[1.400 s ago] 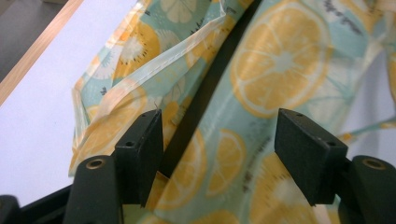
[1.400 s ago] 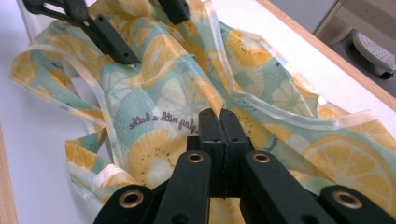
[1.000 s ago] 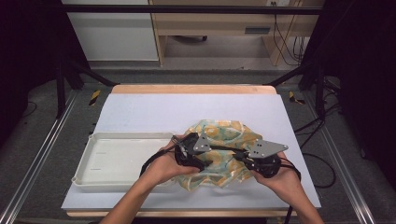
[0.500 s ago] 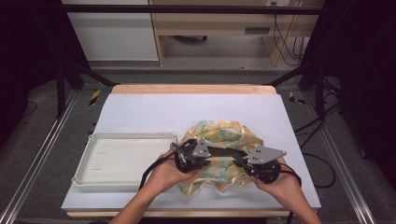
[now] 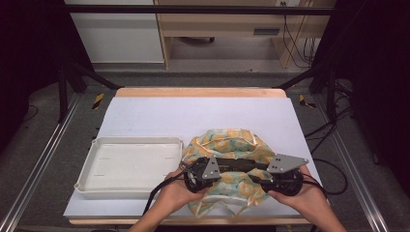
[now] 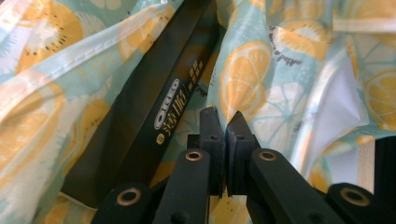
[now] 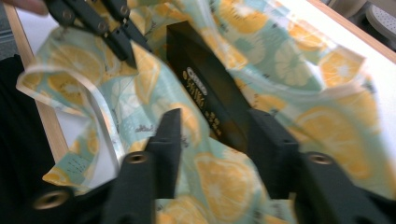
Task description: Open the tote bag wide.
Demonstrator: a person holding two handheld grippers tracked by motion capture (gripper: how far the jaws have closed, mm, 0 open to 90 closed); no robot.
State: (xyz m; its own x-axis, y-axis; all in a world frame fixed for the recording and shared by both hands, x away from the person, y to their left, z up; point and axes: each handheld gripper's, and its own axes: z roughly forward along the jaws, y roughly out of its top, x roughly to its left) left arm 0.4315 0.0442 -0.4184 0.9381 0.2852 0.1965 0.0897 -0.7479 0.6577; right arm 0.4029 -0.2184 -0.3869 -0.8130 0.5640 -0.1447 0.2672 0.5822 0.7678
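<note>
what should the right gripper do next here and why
Probably close the right gripper on the bag's near edge. Its jaws have just been opening and now stand apart over the fabric, while the left gripper is shut on a fold. The black box lies in the open mouth, so a second pinch would let both lift.

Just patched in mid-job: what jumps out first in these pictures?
The fruit-print cloth bunched at the table's near edge, with a long black box lying in its folds. Both grippers work it: the left gripper has pinched shut on a fold, while the right gripper has just been opening, its jaws apart over the cloth. An empty white tray sits left of the cloth.
</note>
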